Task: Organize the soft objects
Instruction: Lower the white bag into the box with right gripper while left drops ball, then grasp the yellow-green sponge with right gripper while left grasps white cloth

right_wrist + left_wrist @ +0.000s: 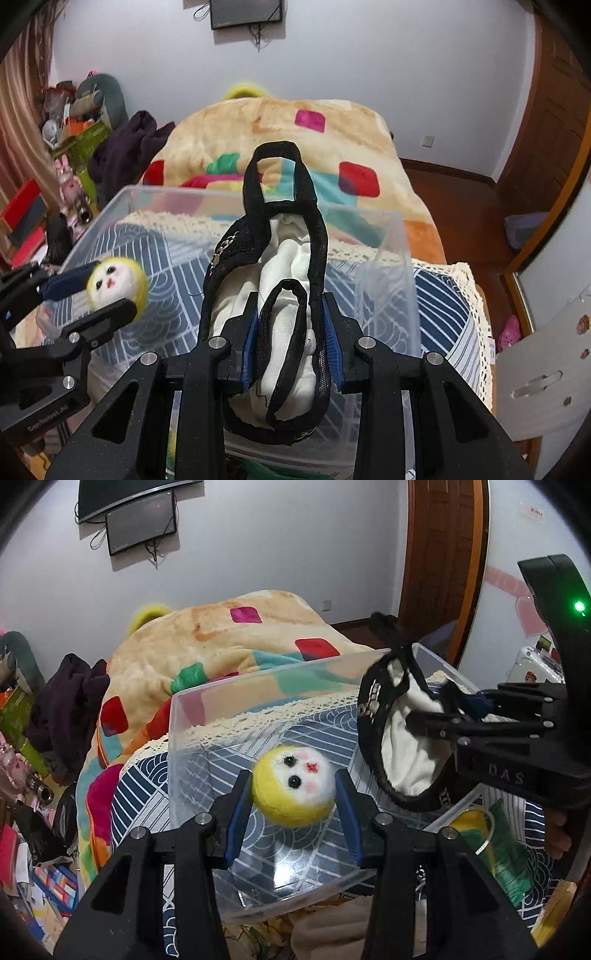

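My left gripper (293,788) is shut on a yellow and white felt doll head (295,784) and holds it over the clear plastic bin (192,716). The doll head also shows in the right wrist view (116,284). My right gripper (290,314) is shut on a black and white soft pouch with black straps (291,280) and holds it above the same bin (399,236). In the left wrist view the pouch (402,753) hangs at the bin's right side, held by the right gripper (432,720).
The bin sits on a blue and white patterned cloth (443,306) with a lace edge. A colourful fleece blanket (221,638) lies behind it. Clutter and dark clothing (66,701) fill the left side. A green and yellow item (495,845) lies right of the bin.
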Tool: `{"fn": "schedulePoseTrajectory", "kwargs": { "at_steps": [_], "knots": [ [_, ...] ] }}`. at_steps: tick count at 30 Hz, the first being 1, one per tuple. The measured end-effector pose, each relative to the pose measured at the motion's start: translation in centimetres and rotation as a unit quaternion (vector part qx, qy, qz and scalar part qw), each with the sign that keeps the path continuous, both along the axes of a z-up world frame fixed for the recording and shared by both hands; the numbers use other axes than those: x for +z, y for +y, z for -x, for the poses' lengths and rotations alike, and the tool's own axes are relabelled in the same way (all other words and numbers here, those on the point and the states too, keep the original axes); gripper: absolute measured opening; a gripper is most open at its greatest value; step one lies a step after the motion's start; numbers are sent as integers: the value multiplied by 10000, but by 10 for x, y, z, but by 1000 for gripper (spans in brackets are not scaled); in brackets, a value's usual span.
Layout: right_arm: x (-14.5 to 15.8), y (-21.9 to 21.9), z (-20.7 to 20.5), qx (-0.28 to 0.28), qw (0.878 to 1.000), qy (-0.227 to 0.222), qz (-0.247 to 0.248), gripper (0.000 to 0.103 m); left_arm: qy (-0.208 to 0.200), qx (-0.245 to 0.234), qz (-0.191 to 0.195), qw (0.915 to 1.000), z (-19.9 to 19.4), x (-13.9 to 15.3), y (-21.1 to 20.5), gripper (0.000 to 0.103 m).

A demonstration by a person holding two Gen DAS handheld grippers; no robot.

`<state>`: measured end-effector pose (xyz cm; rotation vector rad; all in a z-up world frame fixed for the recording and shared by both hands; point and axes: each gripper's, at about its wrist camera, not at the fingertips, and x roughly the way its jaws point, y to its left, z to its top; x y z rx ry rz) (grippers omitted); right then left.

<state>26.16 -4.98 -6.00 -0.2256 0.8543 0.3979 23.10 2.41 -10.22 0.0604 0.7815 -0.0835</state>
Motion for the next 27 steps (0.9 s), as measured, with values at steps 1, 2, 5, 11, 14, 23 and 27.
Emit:
{"fn": "schedulePoseTrajectory", "kwargs": {
  "at_steps": [1, 2, 5, 11, 14, 23, 27],
  "knots": [
    [0, -1, 1, 24, 10000, 41, -7, 32, 10, 20, -12, 10000, 0, 0, 0, 44],
    [1, -3, 0, 24, 10000, 61, -12, 32, -1, 64, -71, 10000, 1, 0, 0, 44],
    [5, -7, 1, 26, 10000, 20, 2, 34, -92, 49, -81, 9999, 4, 4, 1, 48],
    [22, -9, 20, 100, 9989, -464, -45, 60, -289, 70, 43, 9995, 19, 17, 3, 59],
    [33, -13, 28, 100, 9976, -676, -96, 64, -436, 77, 129, 9989, 29, 27, 3, 64],
    [59, -26, 60, 259, 9917, -1033, -718, 69, -808, -38, 436, 9958, 68, 53, 5, 71],
    [61, -29, 77, 315, 9895, -1219, -713, 69, -797, -85, 563, 9952, 82, 51, 6, 74]
  ]
}}
